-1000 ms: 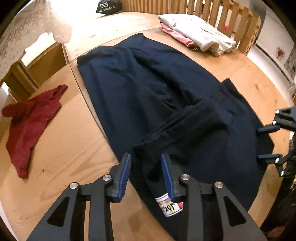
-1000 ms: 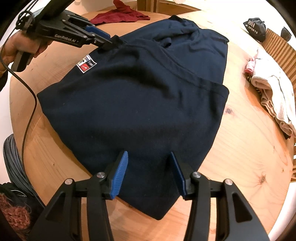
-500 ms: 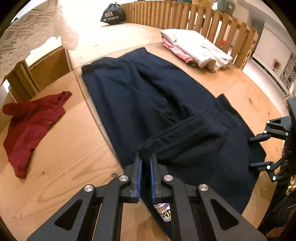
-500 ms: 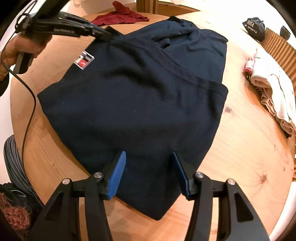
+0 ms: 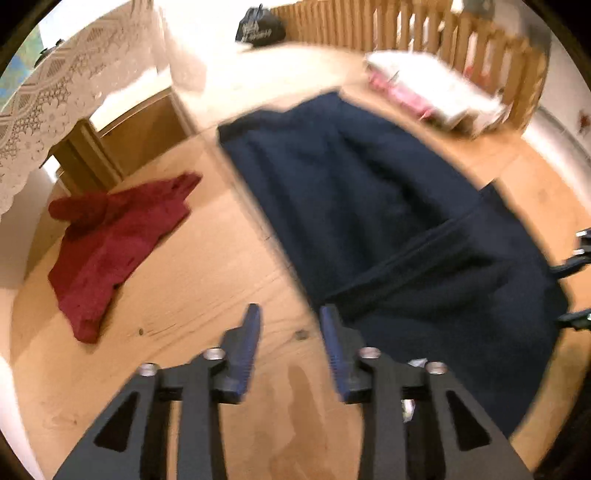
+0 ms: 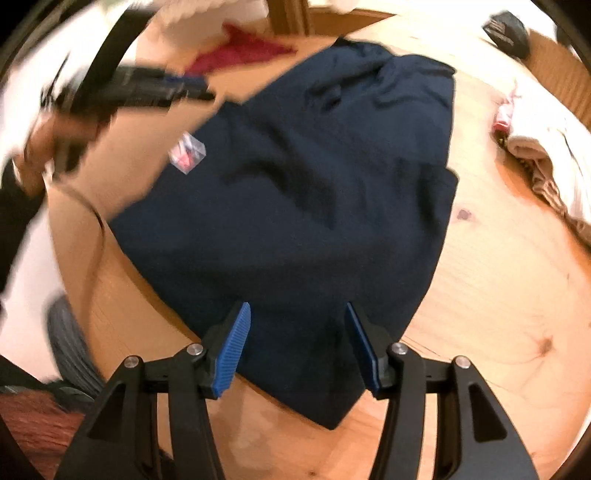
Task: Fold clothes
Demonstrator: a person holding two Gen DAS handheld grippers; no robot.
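Both views are fisheye cameras mounted just behind a pair of fingers, looking steeply down at the round wooden tabletop point(image 5: 177, 280) from close above.

The left wrist view sits at the near-left edge of the navy garment point(image 5: 388, 229) and faces across it toward the far wooden railing point(image 5: 443, 40); its own fingers point(image 5: 249, 339) fill the bottom of the frame, over bare wood.

The right wrist view looks from the garment's near corner, its fingers point(image 6: 234, 350) over the cloth, facing far-left.

Both views share the navy garment, the red cloth point(image 6: 240, 51), the pale folded pile point(image 6: 546, 147) and the black bag point(image 5: 260, 27). Each also catches the other gripper: the right gripper point(image 5: 580, 284) at the right edge, the left gripper point(image 6: 199, 86) at upper left.
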